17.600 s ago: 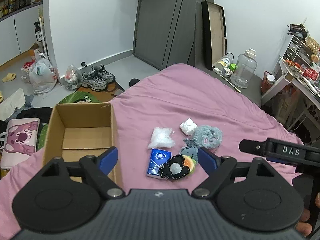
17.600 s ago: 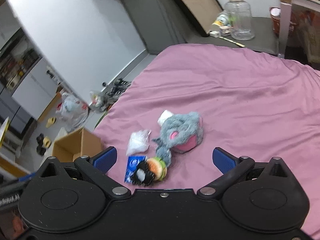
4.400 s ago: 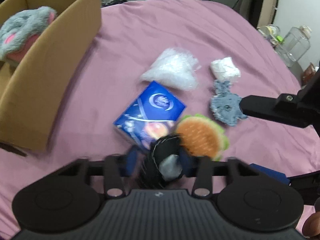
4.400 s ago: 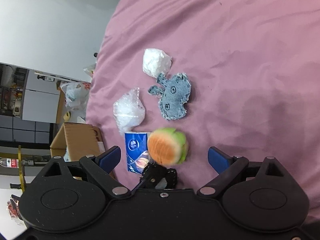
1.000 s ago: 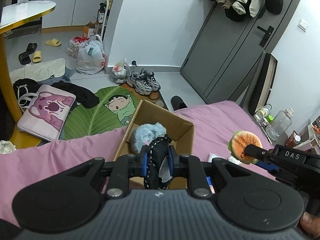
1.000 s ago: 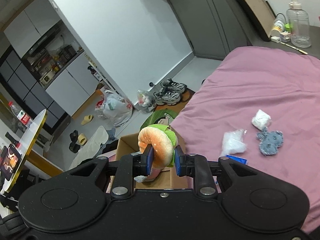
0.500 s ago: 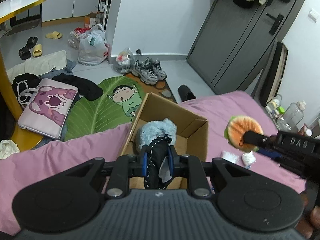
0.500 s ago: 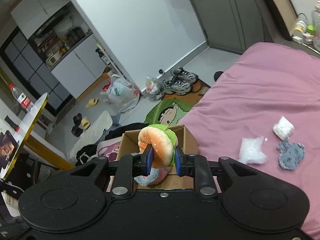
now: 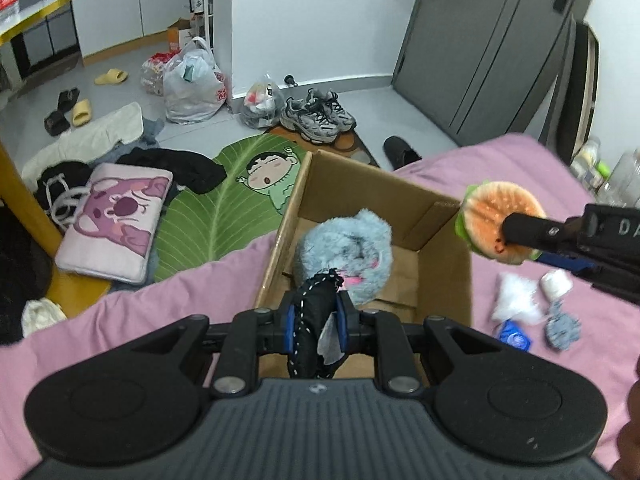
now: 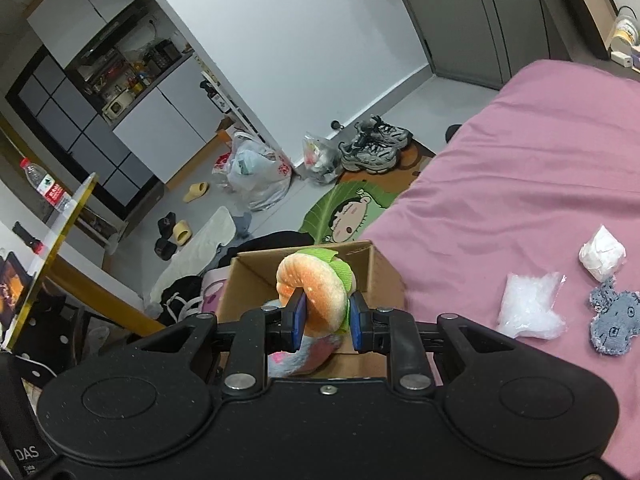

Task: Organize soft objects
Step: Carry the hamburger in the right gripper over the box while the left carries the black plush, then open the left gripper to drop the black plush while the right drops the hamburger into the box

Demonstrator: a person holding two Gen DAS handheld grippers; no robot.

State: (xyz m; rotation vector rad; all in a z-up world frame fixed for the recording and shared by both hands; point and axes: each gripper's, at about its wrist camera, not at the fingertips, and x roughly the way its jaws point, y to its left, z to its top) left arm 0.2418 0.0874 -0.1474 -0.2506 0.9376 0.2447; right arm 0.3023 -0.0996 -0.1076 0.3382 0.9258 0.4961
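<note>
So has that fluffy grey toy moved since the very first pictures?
Yes. The fluffy grey toy lay on the pink bed among the other things; now it sits inside the cardboard box.

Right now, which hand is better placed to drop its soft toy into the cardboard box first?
Left, probably. The left tool, shut on the black white-stitched pouch, points into the open brown cardboard box. The right tool holds the plush burger nearer the box's right wall.

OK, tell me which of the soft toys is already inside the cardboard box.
The fluffy grey-blue plush with pink patches lies in the cardboard box. The burger plush is clamped in the right gripper, the black stitched toy in the left gripper.
</note>
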